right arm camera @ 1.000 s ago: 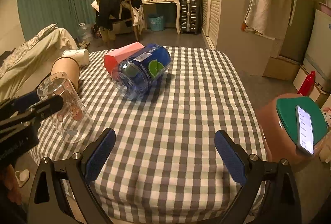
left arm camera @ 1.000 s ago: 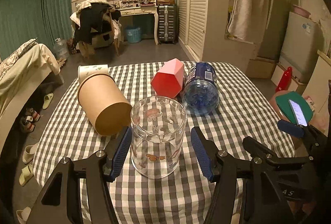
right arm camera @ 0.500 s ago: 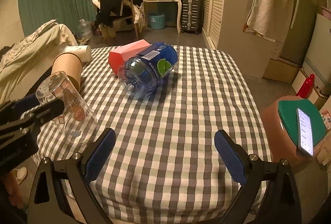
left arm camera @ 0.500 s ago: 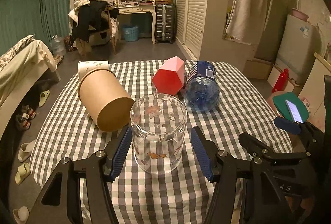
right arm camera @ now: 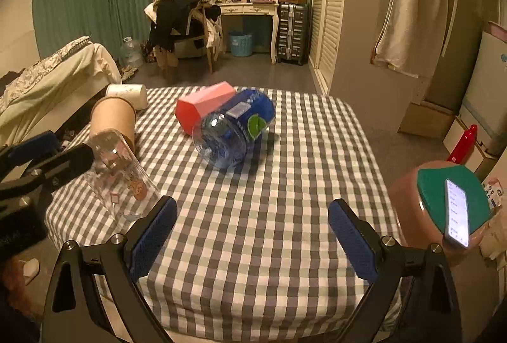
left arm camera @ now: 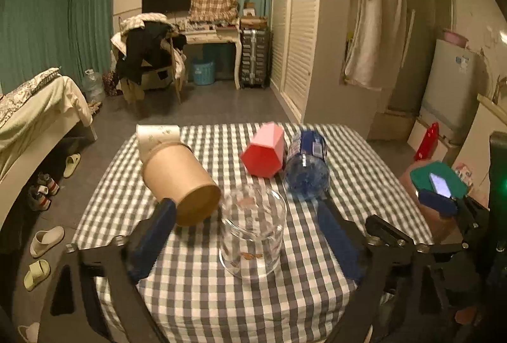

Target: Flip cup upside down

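Your left gripper (left arm camera: 244, 235) has its fingers spread wide on either side of the cup (left arm camera: 252, 235), with clear gaps between the pads and the glass, so nothing is held. The cup stands on the checked surface (left arm camera: 364, 171) near the front edge, towards the left side. From the left wrist view it looks mouth-down, with the closed base on top; the glass is clear and a little blurred, so take that as a likely reading, not a sure one. From the right wrist view the cup (right arm camera: 118, 175) appears leaning, which is probably lens distortion at the edge of the picture.

Your right gripper (right arm camera: 253, 235) hangs over the near edge of the surface with its fingers wide apart and nothing between them, well clear of the cup.

Judging by this, the flip looks finished and you are at the letting-go step. The next move calls for drawing the left gripper straight back towards you, keeping the fingers apart so neither pad clips the glass. Mind the brown tube (left arm camera: 180, 184) lying just beside your left finger; it looks free to roll. The bottle (left arm camera: 305, 168) and the red box (left arm camera: 263, 154) lie farther back.
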The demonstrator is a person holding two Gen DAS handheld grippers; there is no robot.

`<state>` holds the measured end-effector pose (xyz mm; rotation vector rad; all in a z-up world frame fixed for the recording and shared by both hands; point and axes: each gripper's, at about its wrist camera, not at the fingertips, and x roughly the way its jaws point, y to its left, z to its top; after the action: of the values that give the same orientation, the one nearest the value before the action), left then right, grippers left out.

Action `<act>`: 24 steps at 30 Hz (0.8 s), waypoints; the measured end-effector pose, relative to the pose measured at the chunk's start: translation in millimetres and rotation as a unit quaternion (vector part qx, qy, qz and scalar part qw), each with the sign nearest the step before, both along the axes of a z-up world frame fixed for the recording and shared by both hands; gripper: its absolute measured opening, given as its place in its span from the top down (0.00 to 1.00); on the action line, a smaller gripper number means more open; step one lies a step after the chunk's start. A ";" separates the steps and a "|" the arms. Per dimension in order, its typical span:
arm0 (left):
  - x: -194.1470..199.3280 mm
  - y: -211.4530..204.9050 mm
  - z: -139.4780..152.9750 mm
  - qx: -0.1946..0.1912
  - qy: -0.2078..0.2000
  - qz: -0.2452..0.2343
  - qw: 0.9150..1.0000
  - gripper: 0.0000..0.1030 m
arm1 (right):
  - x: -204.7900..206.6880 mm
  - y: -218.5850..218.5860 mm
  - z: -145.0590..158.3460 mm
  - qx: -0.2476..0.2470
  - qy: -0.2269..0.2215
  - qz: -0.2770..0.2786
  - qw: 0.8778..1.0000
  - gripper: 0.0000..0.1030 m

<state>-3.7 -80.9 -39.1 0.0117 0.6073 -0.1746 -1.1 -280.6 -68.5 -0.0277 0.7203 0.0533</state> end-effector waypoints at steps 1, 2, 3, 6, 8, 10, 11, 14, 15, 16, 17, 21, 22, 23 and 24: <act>-3.1 3.3 4.9 -0.001 -0.007 0.002 1.000 0.08 | -2.5 0.3 4.0 -0.001 -0.004 0.000 1.000 0.06; -5.5 6.1 9.1 -0.001 -0.011 0.003 1.000 0.08 | -6.1 0.8 9.3 -0.003 -0.010 -0.001 1.000 0.06; -7.5 7.8 12.1 0.000 -0.015 0.003 1.000 0.08 | -8.4 1.2 13.2 -0.005 -0.014 -0.002 1.000 0.06; -13.3 16.9 23.2 0.005 -0.028 0.008 1.000 0.00 | -19.5 3.4 28.2 -0.010 -0.031 -0.004 0.999 0.06; -19.0 24.8 30.3 0.004 -0.040 0.015 0.999 0.00 | -25.9 4.3 37.0 -0.010 -0.040 -0.006 0.999 0.06; -25.5 33.6 37.2 0.004 -0.047 0.022 0.999 0.00 | -35.3 6.6 47.7 -0.009 -0.054 -0.007 0.998 0.06; -28.7 38.1 39.6 0.003 -0.050 0.027 0.998 0.00 | -40.5 7.7 54.2 -0.008 -0.061 -0.007 0.998 0.06; -37.0 48.4 45.2 0.001 -0.056 0.036 0.998 0.00 | -53.3 10.3 68.8 -0.004 -0.078 -0.009 0.997 0.06; -40.9 51.8 46.4 0.001 -0.060 0.041 0.997 0.00 | -57.1 11.0 72.7 -0.003 -0.084 -0.010 0.996 0.06; -43.6 53.9 46.9 0.000 -0.064 0.045 0.997 0.00 | -60.7 11.5 76.5 -0.003 -0.089 -0.011 0.996 0.06; -47.6 56.9 46.6 0.000 -0.066 0.050 0.997 0.00 | -64.8 12.6 79.5 -0.003 -0.094 -0.012 0.996 0.03; -61.2 66.0 41.1 -0.006 -0.069 0.060 0.996 0.00 | -79.0 17.1 86.1 -0.003 -0.110 -0.012 0.994 0.01; -64.4 67.6 38.4 -0.007 -0.070 0.061 0.996 0.00 | -81.9 18.6 85.6 -0.003 -0.112 -0.010 0.994 0.01; -67.4 69.3 35.7 -0.007 -0.071 0.063 0.995 0.00 | -83.9 19.6 85.3 -0.002 -0.114 -0.009 0.993 0.01; -69.9 69.8 32.3 -0.005 -0.073 0.066 0.995 0.00 | -86.2 21.3 83.5 -0.002 -0.116 -0.007 0.993 0.01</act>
<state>-73.5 -11.2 -6.8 -0.0259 0.4599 -0.0481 -87.3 -259.4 14.9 -0.0316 0.4882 0.0352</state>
